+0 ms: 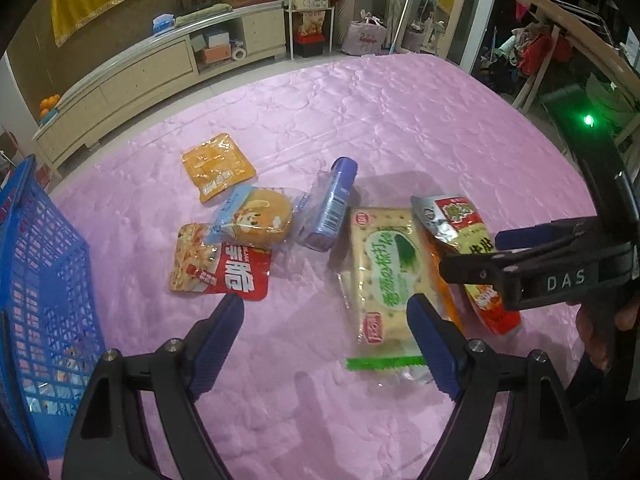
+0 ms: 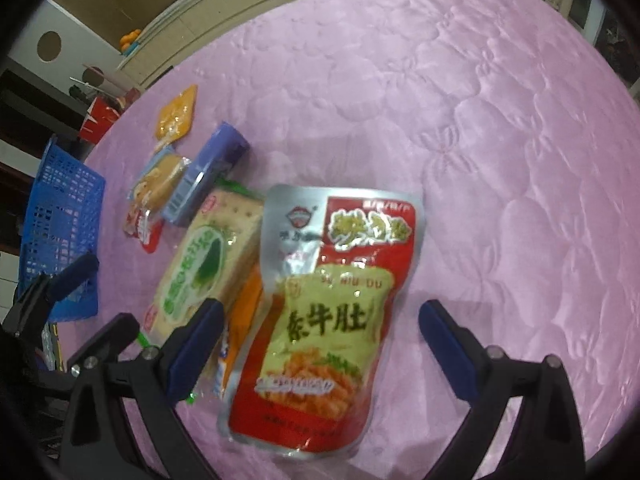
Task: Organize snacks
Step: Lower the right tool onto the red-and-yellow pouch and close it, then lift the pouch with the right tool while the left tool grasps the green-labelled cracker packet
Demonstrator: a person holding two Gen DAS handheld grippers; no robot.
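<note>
Snacks lie on a pink quilted cloth (image 1: 360, 112). A red and silver pouch (image 2: 332, 312) lies between the open fingers of my right gripper (image 2: 320, 312), which shows in the left wrist view (image 1: 472, 256) above that pouch (image 1: 464, 236). A green cracker pack (image 1: 384, 264) lies beside it, partly over an orange packet (image 2: 248, 304). My left gripper (image 1: 326, 308) is open and empty, hovering over bare cloth between the red chip bag (image 1: 224, 264) and the cracker pack. A bun pack (image 1: 260, 216), purple pack (image 1: 328, 204) and orange pouch (image 1: 216, 168) lie farther back.
A blue mesh basket (image 1: 44, 280) stands at the left edge of the cloth, with some items inside. It also shows in the right wrist view (image 2: 60, 216). A low cabinet (image 1: 140, 76) and shelves stand behind the table.
</note>
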